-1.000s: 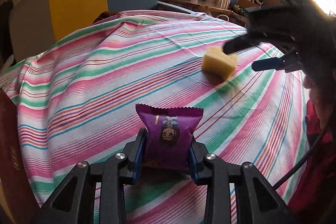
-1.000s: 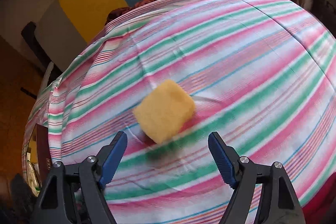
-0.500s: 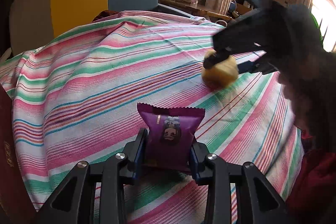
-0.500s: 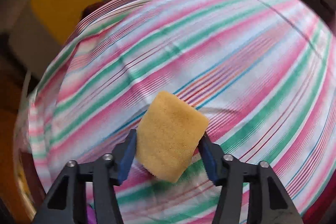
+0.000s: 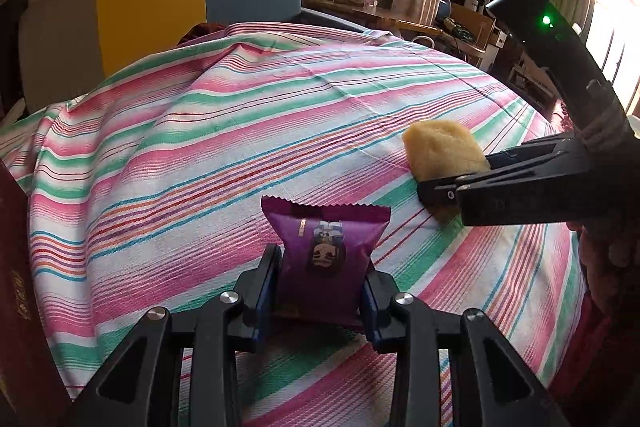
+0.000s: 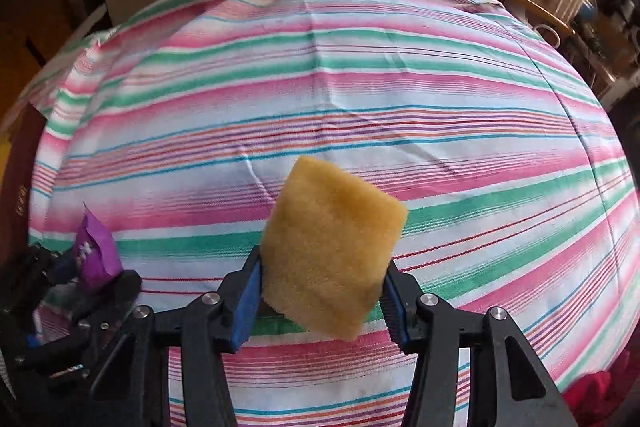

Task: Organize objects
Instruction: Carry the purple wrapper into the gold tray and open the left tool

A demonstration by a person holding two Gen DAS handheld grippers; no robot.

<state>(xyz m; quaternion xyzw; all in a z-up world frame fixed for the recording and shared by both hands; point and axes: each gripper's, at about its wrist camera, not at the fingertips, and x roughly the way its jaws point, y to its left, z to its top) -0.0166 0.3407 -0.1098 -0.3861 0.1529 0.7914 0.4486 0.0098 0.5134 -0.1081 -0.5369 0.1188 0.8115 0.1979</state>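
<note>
Big striped cloth (image 5: 224, 131) covers the whole table, bare apart from two things, so each gripper has grabbed one. Right gripper (image 6: 320, 301) is closing its jaws on the sponge (image 6: 332, 247), which is squeezed between the pads near the table's right edge. Left gripper (image 5: 320, 291) is clamped tight on the purple packet (image 5: 324, 247), held upright by the near edge, probably waiting to move both together.

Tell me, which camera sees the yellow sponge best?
The right wrist view: the sponge fills the middle, sharp and close between the closing right tool. The left wrist view shows it smaller at the side, partly hidden by that tool.
</note>
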